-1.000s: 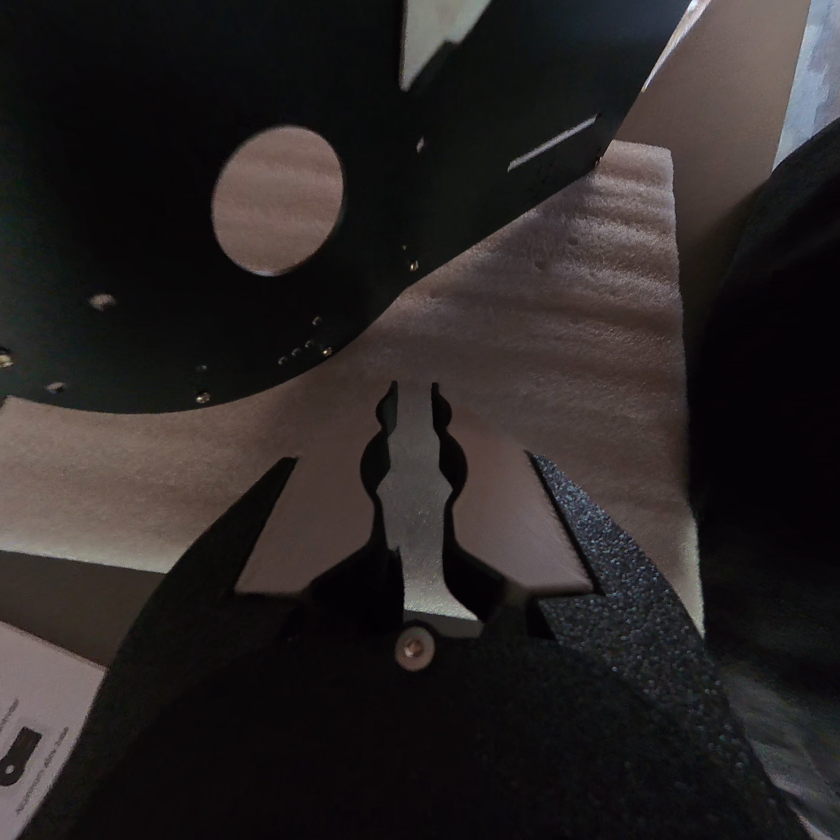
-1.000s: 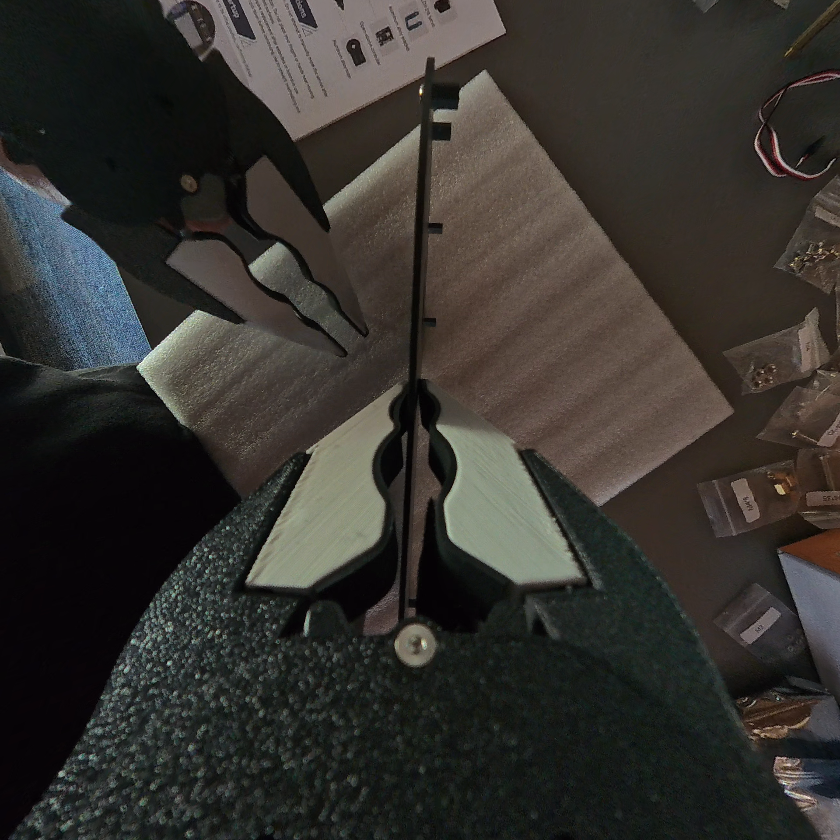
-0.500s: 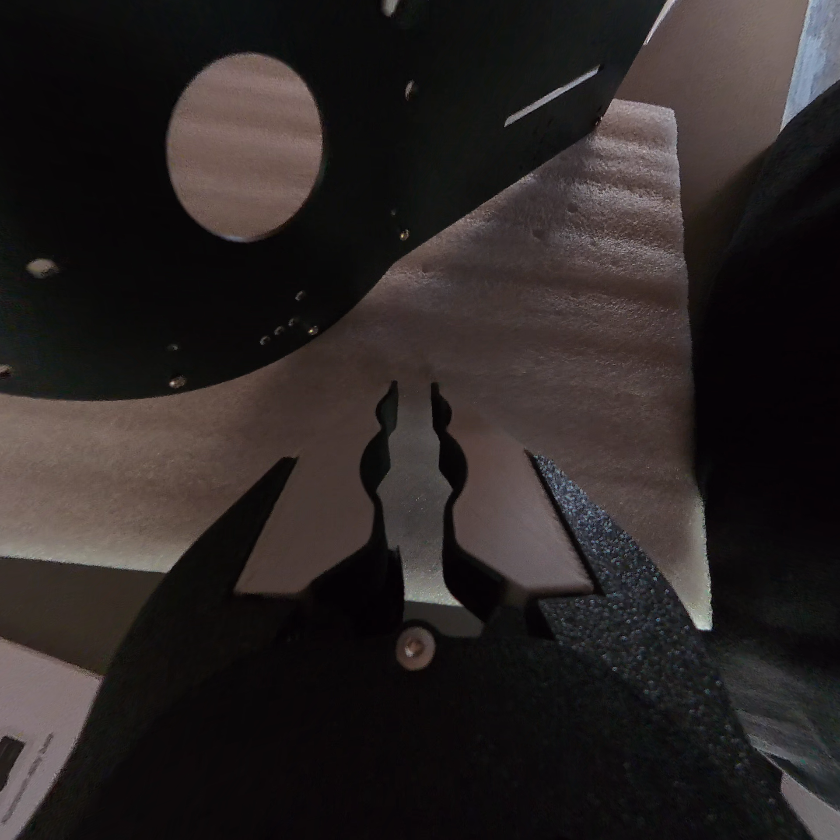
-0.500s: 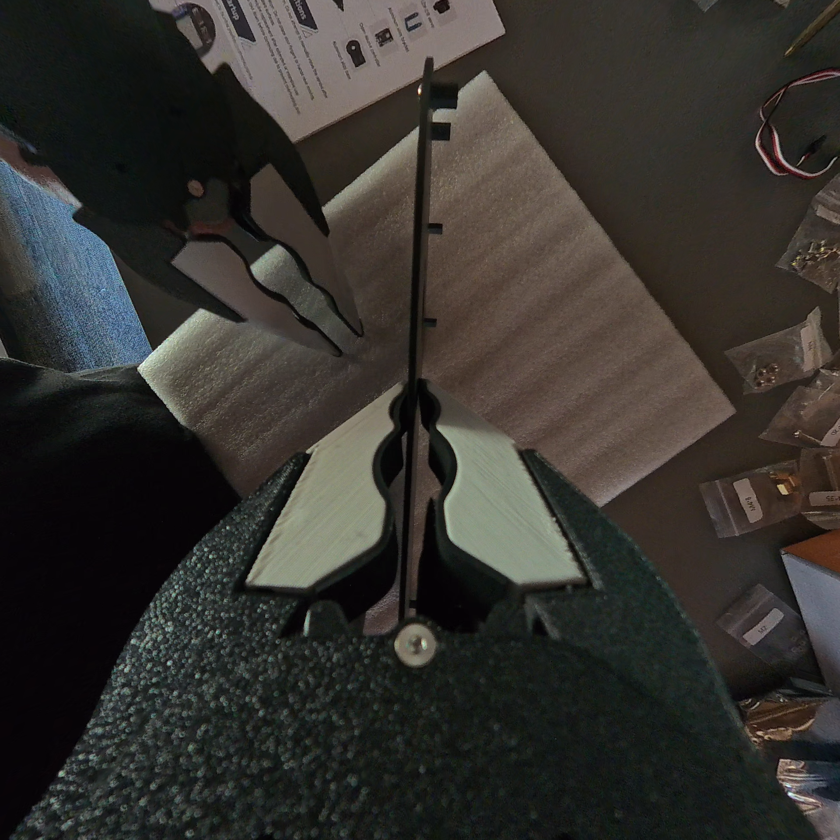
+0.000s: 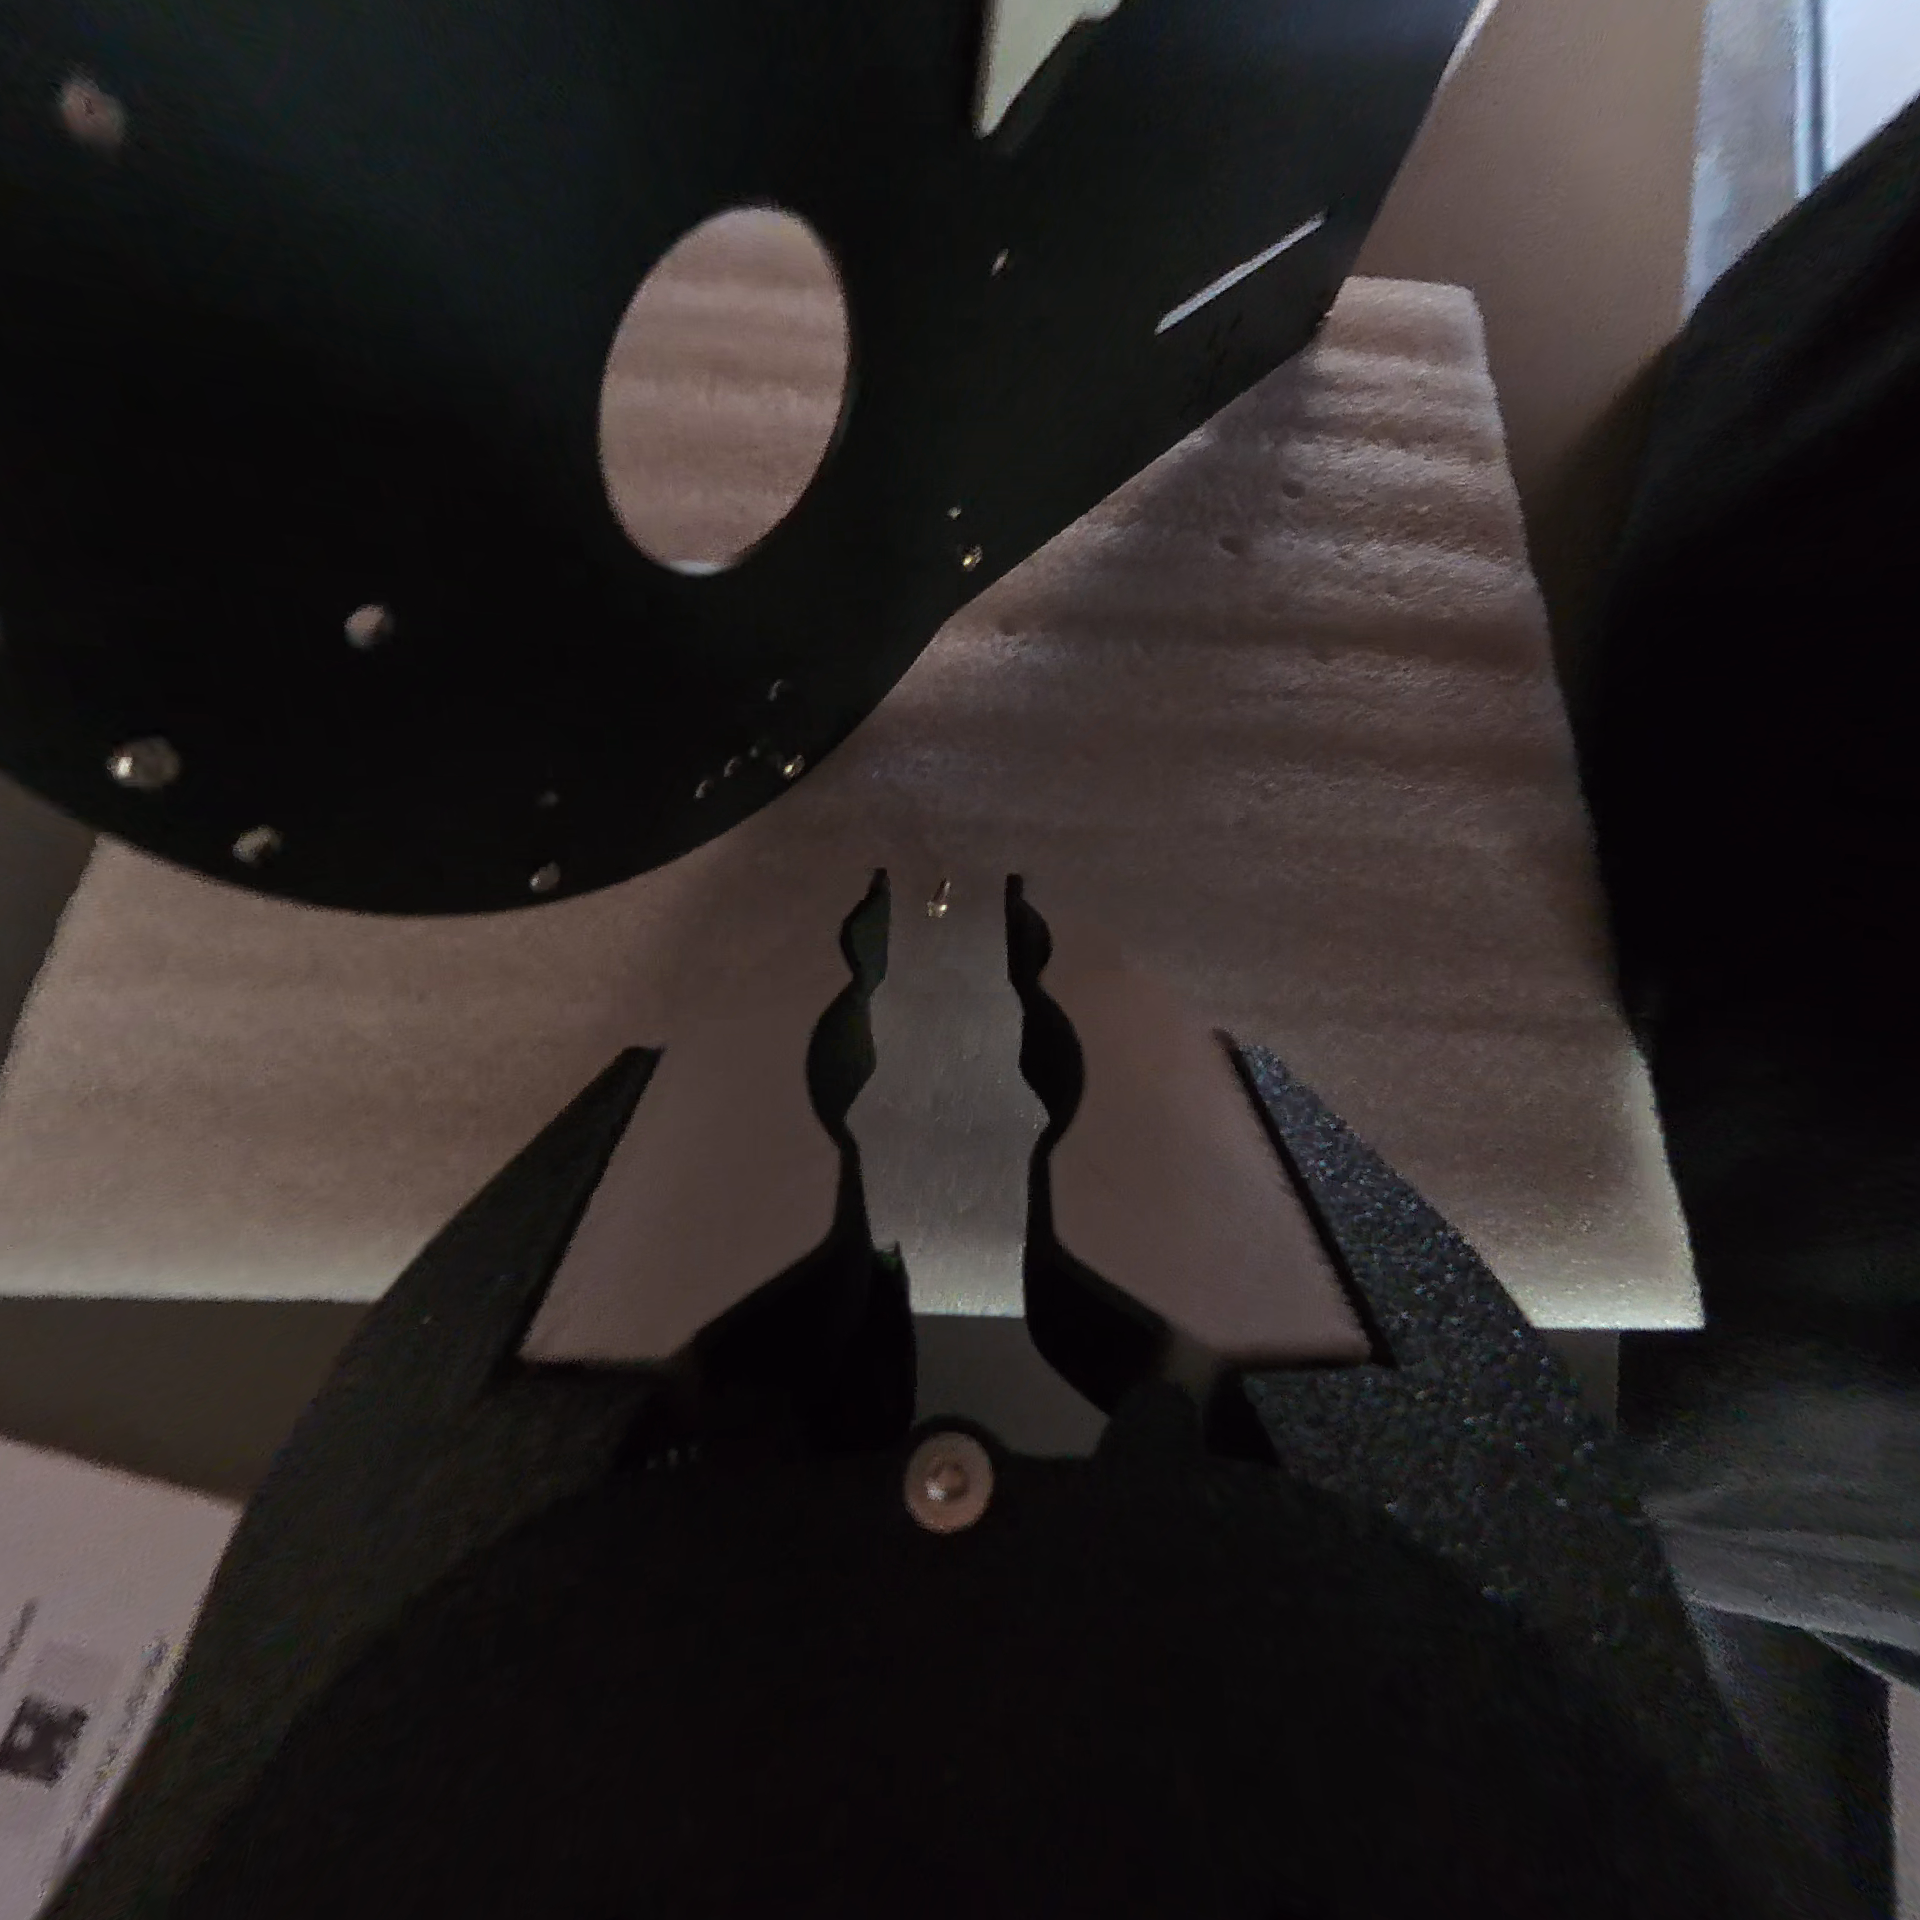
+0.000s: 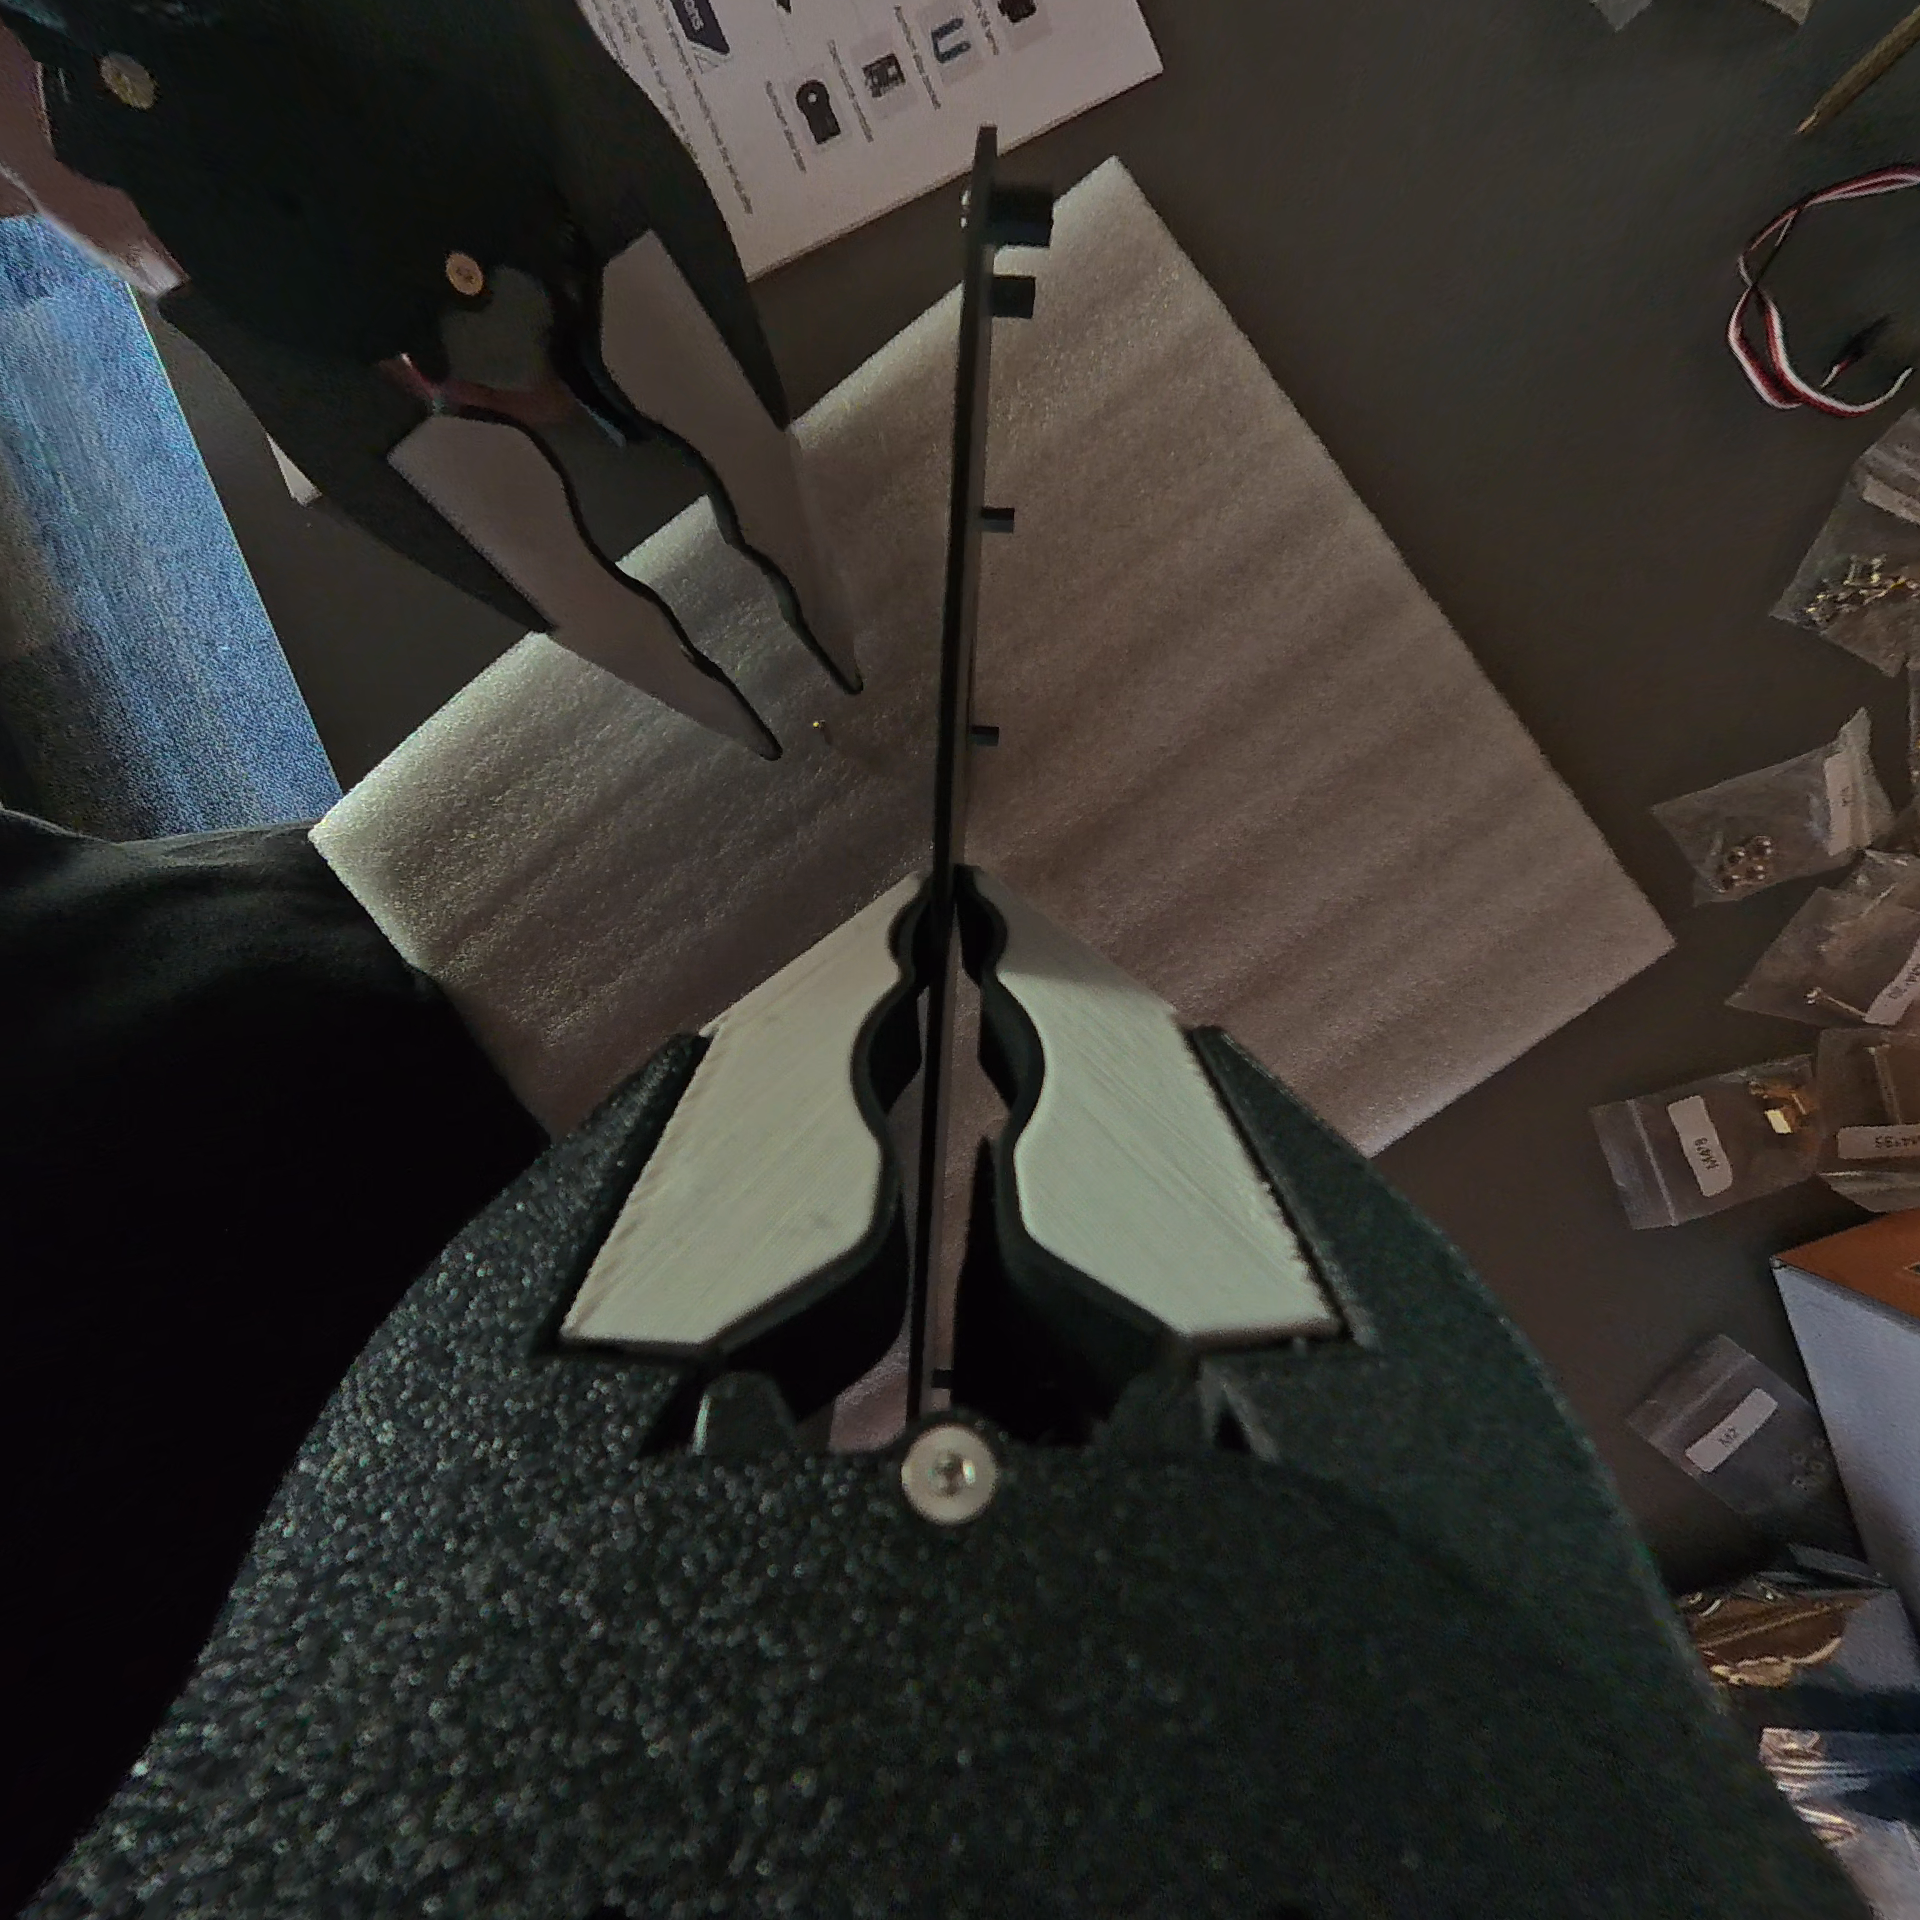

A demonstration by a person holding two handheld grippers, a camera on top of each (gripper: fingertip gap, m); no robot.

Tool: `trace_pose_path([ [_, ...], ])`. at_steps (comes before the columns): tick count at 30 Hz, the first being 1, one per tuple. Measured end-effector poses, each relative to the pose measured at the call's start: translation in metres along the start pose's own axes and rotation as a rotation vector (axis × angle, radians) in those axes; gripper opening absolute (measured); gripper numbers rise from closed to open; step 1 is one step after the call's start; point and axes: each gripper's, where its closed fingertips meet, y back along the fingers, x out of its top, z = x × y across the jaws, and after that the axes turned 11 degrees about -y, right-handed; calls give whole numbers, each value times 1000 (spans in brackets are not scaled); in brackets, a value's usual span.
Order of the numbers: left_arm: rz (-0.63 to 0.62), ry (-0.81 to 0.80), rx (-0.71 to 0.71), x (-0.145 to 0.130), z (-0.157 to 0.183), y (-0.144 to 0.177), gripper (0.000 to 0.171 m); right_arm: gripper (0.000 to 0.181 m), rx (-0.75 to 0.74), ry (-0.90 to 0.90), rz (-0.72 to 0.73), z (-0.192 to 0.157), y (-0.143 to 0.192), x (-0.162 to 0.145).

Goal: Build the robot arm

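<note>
**Over the foam sheet, plate in one tool, screw at the other**

Under both my tools lies a dark tabletop (image 6: pixel 1403 260), dimly lit, with one white foam sheet (image 6: pixel 1195 727) spread flat across its middle. One printed paper sheet (image 6: pixel 883 94) lies at the far edge of the foam, partly under it or just touching it; I cannot tell which. Blue cloth shows at the left border of the right wrist view, and a dark sleeve fills the lower left.

Off to the right of the foam, well apart from it, sit small clear bags (image 6: pixel 1766 862) of metal hardware, at least seven, some overlapping. One red, white and black wire (image 6: pixel 1766 291) curls at the far right, and the corner of one box (image 6: pixel 1849 1351) shows nearer.

My right tool (image 6: pixel 948 883) is clenched on one thin black plate (image 6: pixel 961 520), held edge-on to its camera and upright over the foam. From the left wrist view the same plate (image 5: pixel 364 416) shows its broad face, with one large round hole and several small ones, and it blocks most of the far foam.

My left tool (image 5: pixel 943 883) stands released, its jaws a little apart, tips just over the foam beside the plate. One tiny screw (image 5: pixel 938 896) lies on the foam between the tips.
</note>
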Motion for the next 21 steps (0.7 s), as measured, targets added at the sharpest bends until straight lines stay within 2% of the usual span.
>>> trace_pose_path([
  [2,0,-42,-19,1,1,-1,15,2,0,-7,1,0,0,0],
  [9,-36,-55,-56,-8,0,-5,13,2,-1,-10,3,0,0,0],
  [21,-69,-97,-4,-7,4,-7,2,2,1,-8,2,0,0,0],
])
